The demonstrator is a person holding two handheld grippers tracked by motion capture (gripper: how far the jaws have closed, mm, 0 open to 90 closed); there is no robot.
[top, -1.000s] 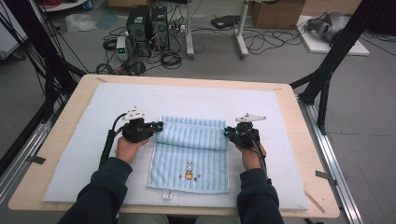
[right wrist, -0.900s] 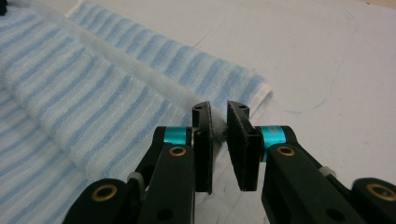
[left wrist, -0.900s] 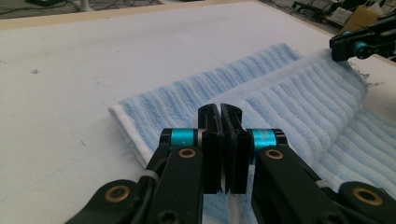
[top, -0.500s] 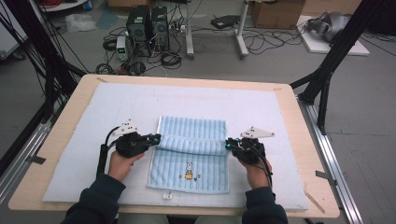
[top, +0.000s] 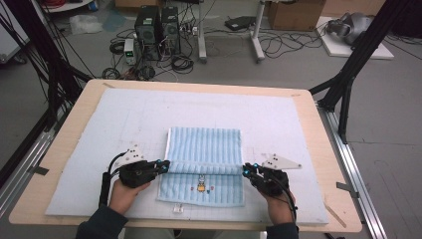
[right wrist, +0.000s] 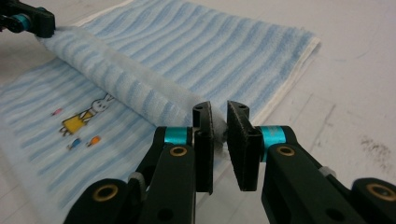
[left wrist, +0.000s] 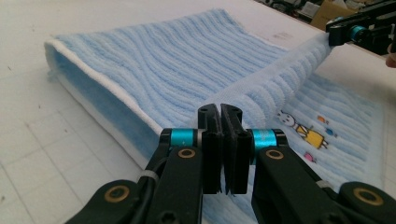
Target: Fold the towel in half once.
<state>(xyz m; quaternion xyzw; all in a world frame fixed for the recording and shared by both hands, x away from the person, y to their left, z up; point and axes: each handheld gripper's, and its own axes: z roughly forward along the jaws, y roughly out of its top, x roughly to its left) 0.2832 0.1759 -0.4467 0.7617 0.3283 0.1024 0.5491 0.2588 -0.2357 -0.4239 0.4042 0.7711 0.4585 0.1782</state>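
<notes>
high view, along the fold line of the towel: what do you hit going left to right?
Left tool at the towel's left edge → raised fold of the blue striped towel → right tool at its right edge → bare white mat → wooden table edge.

My table (top: 59,149) is pale wood with a white gridded mat (top: 124,119) over it. Beyond its far edge I see grey floor (top: 298,69), two black computer towers (top: 159,25), tangled cables (top: 181,62), cardboard boxes (top: 293,12), and black frame legs (top: 356,59) at the right.
</notes>
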